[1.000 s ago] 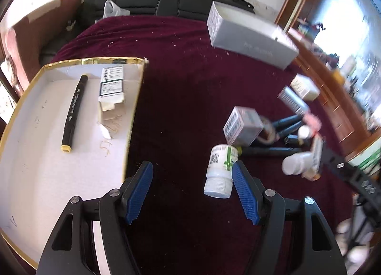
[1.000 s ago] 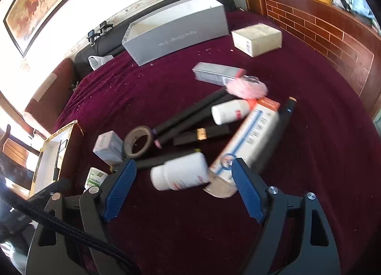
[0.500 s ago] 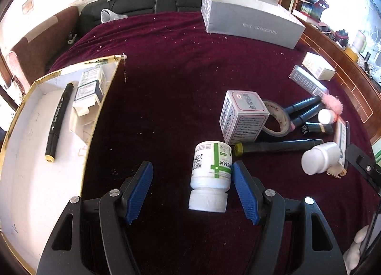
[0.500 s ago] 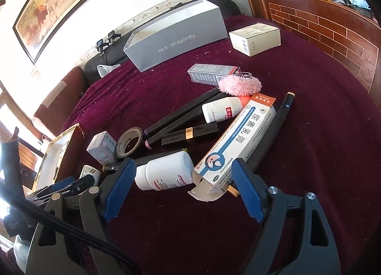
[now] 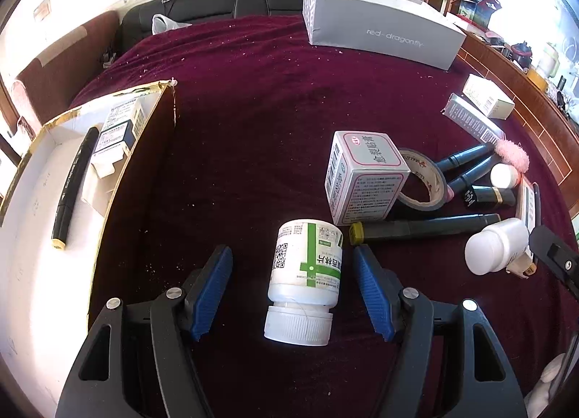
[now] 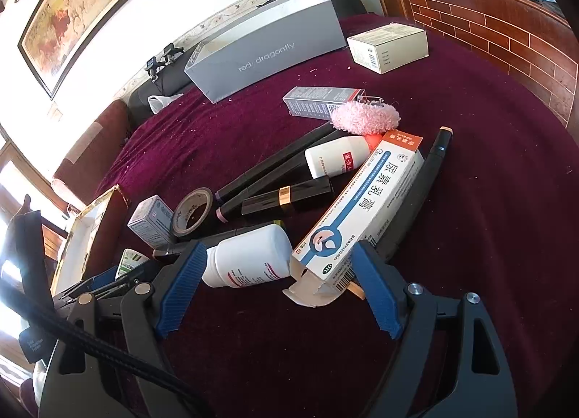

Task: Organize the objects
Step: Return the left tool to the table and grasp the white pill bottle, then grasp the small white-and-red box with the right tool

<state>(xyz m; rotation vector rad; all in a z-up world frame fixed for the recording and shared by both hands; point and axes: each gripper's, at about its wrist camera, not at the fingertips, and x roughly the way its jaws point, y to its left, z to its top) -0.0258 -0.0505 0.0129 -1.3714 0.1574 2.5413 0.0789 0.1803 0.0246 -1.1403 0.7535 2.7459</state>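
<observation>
A white pill bottle with a green label point(image 5: 305, 273) lies on the maroon cloth, cap towards me, between the open fingers of my left gripper point(image 5: 291, 273), untouched. To its left stands a gold-rimmed white tray point(image 5: 32, 273) holding a black marker point(image 5: 70, 188) and a small carton point(image 5: 117, 128). My right gripper point(image 6: 269, 280) is open around a plain white bottle point(image 6: 249, 257) and the end of a long blue-and-white ointment carton point(image 6: 362, 208). The green-label bottle point(image 6: 128, 260) shows at the right wrist view's left.
A pile lies right of the left gripper: a square medicine box point(image 5: 363, 179), a tape roll point(image 5: 421, 183), several dark markers point(image 5: 427, 228), a lipstick point(image 6: 286, 195), a pink puff point(image 6: 365, 116). A grey shoebox point(image 5: 380, 36) and small cartons point(image 6: 389, 43) stand behind.
My left gripper has swung right and moved in, so the green-label bottle now lies centred between its fingers. My right gripper has closed in on the white bottle and the ointment carton.
</observation>
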